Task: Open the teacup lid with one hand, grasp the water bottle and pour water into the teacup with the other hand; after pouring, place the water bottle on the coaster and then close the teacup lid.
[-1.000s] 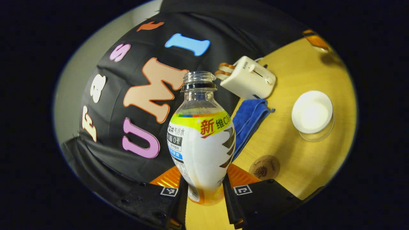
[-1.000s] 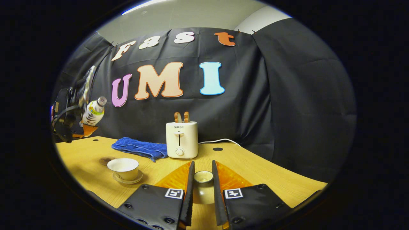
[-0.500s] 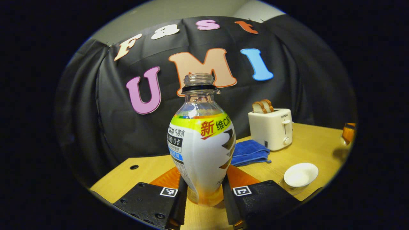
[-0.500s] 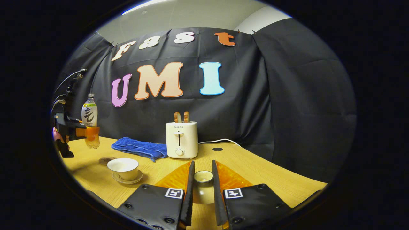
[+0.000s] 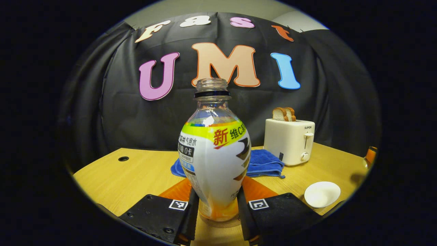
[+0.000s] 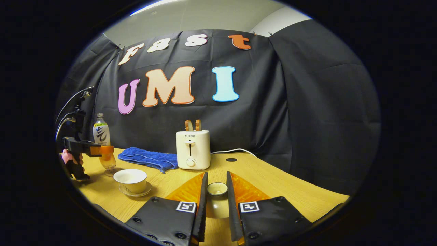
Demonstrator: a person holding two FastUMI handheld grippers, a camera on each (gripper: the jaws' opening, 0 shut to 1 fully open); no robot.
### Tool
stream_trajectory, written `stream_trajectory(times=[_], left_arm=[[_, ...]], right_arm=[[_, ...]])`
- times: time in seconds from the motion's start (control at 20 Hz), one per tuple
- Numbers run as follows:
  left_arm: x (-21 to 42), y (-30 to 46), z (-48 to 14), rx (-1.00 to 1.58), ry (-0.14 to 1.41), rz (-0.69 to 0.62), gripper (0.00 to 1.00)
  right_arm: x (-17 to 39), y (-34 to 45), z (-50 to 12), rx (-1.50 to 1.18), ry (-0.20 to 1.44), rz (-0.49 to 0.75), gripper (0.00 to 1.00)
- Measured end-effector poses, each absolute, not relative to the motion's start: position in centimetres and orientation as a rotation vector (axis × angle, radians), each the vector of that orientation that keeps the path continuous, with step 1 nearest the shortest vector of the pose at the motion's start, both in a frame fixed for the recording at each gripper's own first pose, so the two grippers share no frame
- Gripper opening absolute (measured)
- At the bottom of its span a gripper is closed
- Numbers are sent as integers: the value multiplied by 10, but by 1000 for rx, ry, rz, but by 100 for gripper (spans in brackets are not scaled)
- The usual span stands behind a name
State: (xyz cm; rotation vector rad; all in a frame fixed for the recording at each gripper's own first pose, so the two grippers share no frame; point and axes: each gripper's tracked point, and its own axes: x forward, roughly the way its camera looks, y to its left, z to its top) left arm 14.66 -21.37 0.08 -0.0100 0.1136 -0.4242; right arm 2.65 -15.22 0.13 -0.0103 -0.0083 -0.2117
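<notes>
bottle and lid gripped
left gripper (image 5: 216,208) clamped on upright water bottle (image 5: 215,150); right gripper (image 6: 215,201) pinching teacup lid (image 6: 217,189).

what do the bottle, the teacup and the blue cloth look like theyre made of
Bottle: clear plastic, likely; see-through neck, glossy printed wrap.
Teacup: glazed ceramic, probably; smooth cream sheen, matching saucer.
Blue cloth: soft terry or microfibre, apparently; fuzzy, folded, matte.

Towel (image 6: 147,159) left of toaster (image 6: 190,149)
</notes>
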Motion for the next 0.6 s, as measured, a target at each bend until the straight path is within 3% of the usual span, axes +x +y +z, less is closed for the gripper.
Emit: stream_trajectory(times=[0.4, 0.6], left_arm=[[150, -216, -12, -14, 132, -445, 53], [149, -216, -15, -12, 140, -453, 60]], right_arm=[[27, -153, 2, -11, -8, -215, 32], [27, -153, 3, -11, -8, -217, 34]])
